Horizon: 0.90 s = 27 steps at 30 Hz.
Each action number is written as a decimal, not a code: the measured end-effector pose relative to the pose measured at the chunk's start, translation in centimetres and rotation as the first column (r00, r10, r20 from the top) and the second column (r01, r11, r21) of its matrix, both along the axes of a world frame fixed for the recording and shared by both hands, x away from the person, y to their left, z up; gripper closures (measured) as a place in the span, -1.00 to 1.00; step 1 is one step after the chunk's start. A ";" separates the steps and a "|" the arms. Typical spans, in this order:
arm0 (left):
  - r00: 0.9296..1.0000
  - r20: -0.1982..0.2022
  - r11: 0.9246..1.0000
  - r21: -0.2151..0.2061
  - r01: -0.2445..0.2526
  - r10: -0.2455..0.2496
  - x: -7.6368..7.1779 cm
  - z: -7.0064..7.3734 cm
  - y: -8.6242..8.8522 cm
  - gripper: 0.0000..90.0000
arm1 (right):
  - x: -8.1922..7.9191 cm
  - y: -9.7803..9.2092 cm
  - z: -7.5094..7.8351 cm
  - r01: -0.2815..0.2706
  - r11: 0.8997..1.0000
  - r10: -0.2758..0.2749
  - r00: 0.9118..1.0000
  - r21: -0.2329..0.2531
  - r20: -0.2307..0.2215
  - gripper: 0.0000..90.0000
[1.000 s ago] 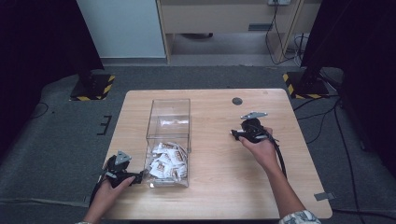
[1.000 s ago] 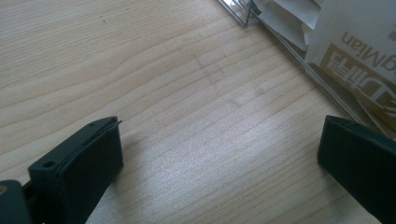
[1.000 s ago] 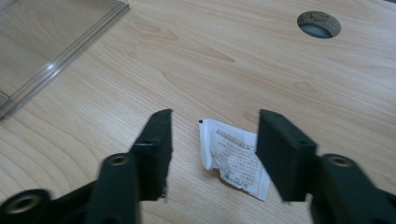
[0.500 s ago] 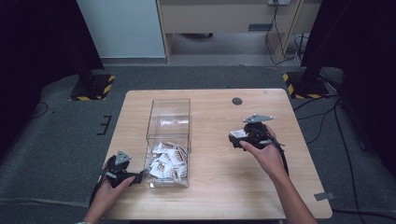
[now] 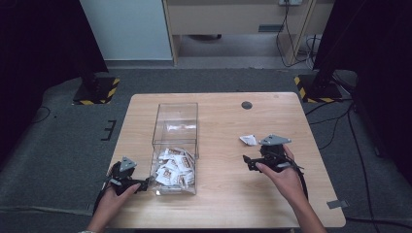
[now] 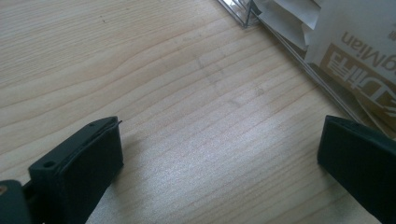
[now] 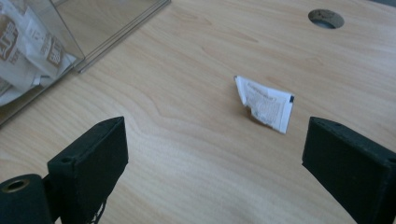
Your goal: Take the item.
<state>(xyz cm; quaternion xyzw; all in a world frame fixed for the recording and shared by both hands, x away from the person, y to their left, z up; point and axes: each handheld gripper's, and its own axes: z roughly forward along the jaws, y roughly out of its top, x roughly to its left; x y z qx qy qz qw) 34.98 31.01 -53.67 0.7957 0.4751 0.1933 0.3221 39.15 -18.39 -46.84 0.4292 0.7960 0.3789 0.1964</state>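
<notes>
A clear plastic box stands left of the table's middle, its near half heaped with white and brown sachets. One loose white sachet lies crumpled on the wood to the right. My right gripper is open just on the near side of it; in the right gripper view the sachet lies beyond the spread jaws of the gripper, untouched. My left gripper rests open by the box's near left corner. The left gripper view has bare wood between its jaws, with the box wall and sachets behind.
A round cable hole sits in the wooden table toward the far edge. Yellow-and-black stand bases are on the carpet beyond the far corners. The box corner is at the upper left of the right gripper view.
My right gripper has drawn back toward the person's side, and the loose sachet now lies uncovered on the table beyond it. The left gripper has stayed put.
</notes>
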 end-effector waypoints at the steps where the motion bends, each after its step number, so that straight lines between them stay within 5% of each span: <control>1: 1.000 0.000 1.000 0.000 0.000 0.000 0.0 0.0 0.0 -1.00 | -0.3 -0.1 -0.3 0.001 1.000 -0.001 1.000 0.002 -0.004 -0.84; 12: 1.000 0.000 1.000 0.001 0.000 0.000 0.0 0.0 0.0 -1.00 | -1.9 -0.6 -4.7 0.028 0.999 -0.027 0.997 0.015 -0.079 -0.86; 21: 1.000 0.000 1.000 0.001 0.000 0.000 0.0 0.0 0.0 -1.00 | -2.1 0.1 -6.6 0.013 1.000 -0.016 0.992 -0.027 -0.128 -0.91; 27: 1.000 0.000 1.000 0.001 0.000 0.000 0.0 0.0 0.0 -1.00 | -2.5 0.4 -7.0 0.010 0.998 -0.015 0.996 -0.055 -0.085 -0.93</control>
